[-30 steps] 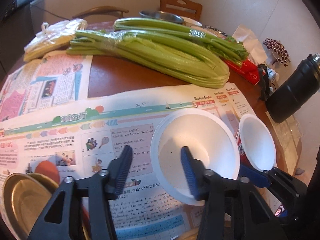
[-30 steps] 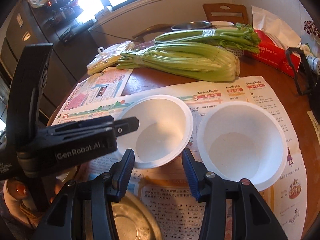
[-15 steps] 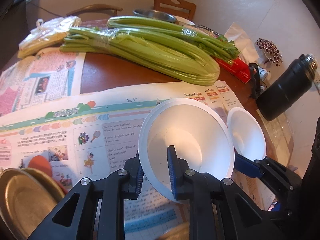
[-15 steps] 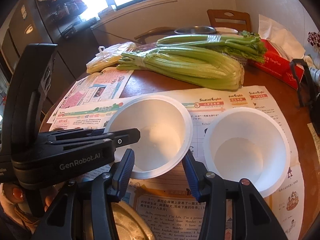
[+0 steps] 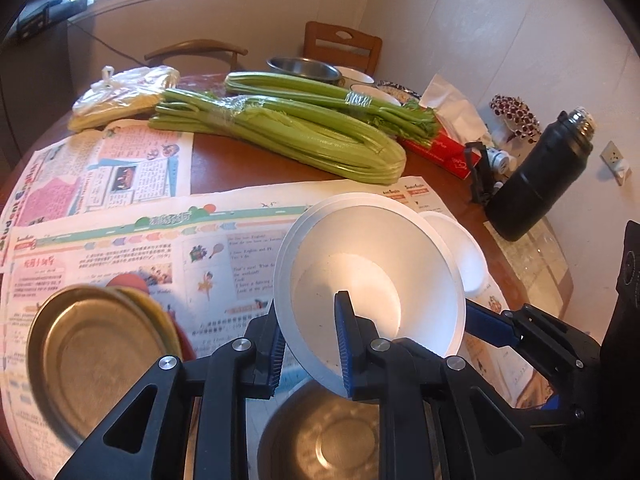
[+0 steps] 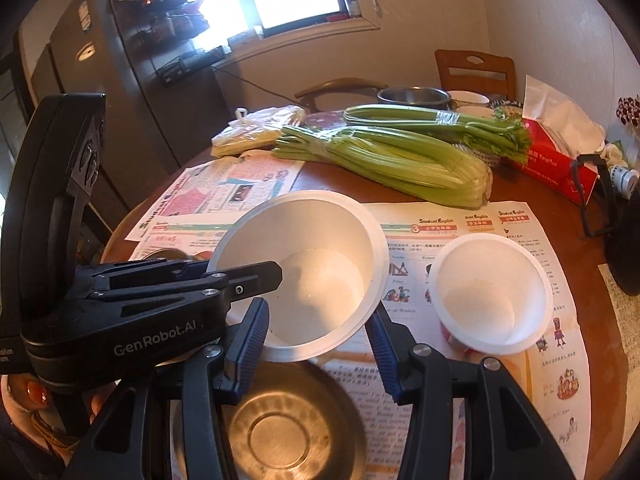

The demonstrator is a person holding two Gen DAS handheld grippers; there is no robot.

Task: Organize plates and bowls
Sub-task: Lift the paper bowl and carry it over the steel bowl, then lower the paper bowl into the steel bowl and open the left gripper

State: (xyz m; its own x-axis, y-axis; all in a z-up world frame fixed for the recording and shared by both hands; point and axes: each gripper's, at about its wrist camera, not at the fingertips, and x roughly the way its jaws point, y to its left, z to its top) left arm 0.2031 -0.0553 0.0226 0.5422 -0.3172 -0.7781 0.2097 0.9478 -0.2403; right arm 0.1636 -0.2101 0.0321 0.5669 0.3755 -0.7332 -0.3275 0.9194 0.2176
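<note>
Progress is judged early to middling. At the left, brass-coloured metal plates (image 5: 96, 354), apparently two already stacked, are seen on the newspaper (image 5: 132, 248); the count cannot be confirmed.

The left gripper (image 5: 308, 344) is found pinched on the near rim of the larger white foam bowl (image 5: 372, 276), one pad inside, one outside. The bowl is held tilted and appears lifted off the paper, above a steel dish (image 6: 296, 428) lying at the near edge.

The right gripper (image 6: 316, 352) stands part spread beneath the lifted bowl; no pad is seen pressing on anything.

At the right, the smaller white foam bowl (image 6: 492, 292) rests upright on the newspaper, apart from the first. Nesting of the two bowls is judged outstanding, as is the steel dish.
</note>
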